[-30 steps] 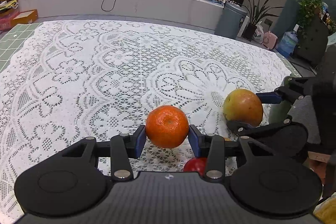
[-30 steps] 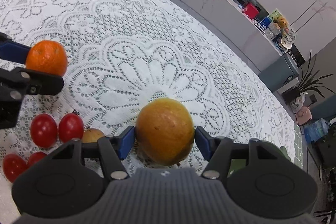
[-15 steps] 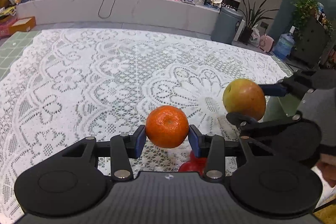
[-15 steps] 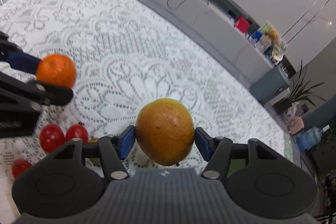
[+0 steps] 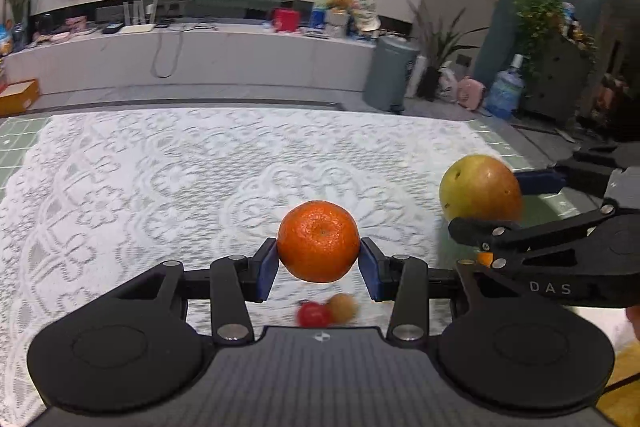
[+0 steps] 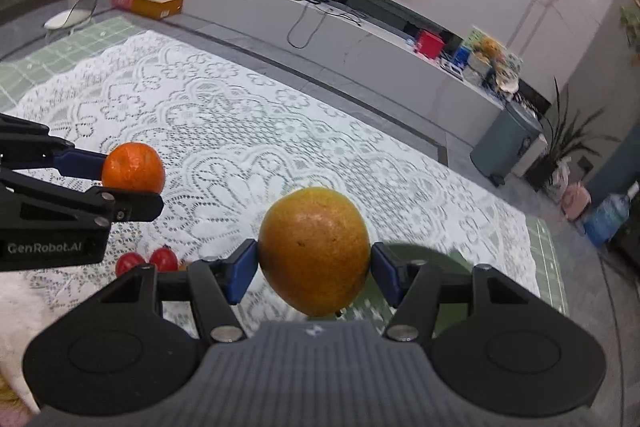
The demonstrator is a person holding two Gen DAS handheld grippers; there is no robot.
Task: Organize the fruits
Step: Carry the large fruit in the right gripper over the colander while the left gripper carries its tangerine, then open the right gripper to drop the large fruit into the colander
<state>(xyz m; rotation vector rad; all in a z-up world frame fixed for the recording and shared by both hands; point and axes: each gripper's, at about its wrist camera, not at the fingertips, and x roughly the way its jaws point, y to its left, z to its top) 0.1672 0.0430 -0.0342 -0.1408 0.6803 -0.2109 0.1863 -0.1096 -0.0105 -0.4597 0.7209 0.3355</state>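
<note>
Left gripper (image 5: 319,265) clamped on orange mandarin (image 5: 318,241), held clear above the lace tablecloth (image 5: 160,187). Right gripper (image 6: 314,269) clamped on yellow-orange pear (image 6: 314,249), also off the cloth, toward its right edge. 2 red tomatoes (image 6: 146,261) lie on the cloth near its front edge.

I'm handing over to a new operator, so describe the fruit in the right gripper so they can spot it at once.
Over the white lace cloth, find the right gripper. Clamped between its blue pads is a pear, held off the table. It is yellow-brown and bigger than the bright orange tangerine in the left gripper.
</note>
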